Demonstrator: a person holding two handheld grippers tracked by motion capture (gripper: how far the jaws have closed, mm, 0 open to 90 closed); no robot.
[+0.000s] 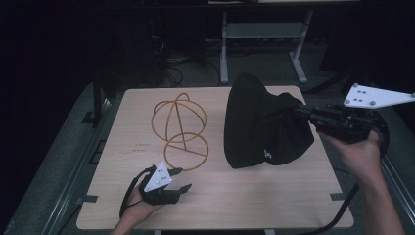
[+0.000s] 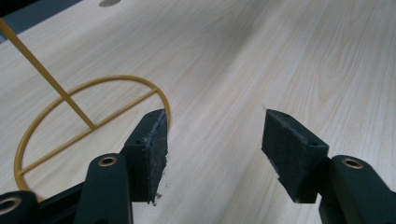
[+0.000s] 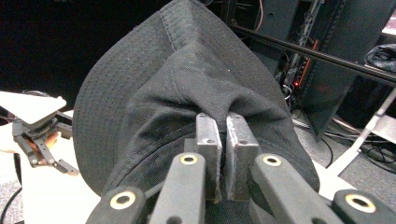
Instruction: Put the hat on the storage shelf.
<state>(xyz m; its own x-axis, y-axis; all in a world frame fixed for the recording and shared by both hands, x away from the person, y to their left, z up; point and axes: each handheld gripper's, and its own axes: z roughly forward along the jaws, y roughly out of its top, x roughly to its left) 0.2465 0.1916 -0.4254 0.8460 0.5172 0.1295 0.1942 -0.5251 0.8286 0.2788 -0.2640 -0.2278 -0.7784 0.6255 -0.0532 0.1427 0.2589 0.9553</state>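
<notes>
A black bucket hat (image 1: 264, 122) hangs above the right half of the wooden table (image 1: 274, 196), brim turned left. My right gripper (image 1: 298, 111) comes in from the right and is shut on a fold of the hat's crown (image 3: 187, 70); its pads (image 3: 208, 133) pinch the cloth. A gold wire hat stand (image 1: 181, 127) sits left of centre, a domed frame above a round base ring (image 2: 70, 107). My left gripper (image 1: 182, 180) lies low near the front edge, just in front of that ring. Its jaws stand open with bare wood between them (image 2: 215, 130).
The table's front edge runs just below my left hand. Beyond the far edge stand a white desk frame (image 1: 264, 44) and floor cables (image 1: 171, 68). Dark racks (image 3: 327, 60) rise behind the hat. Bare wood lies between stand and hat.
</notes>
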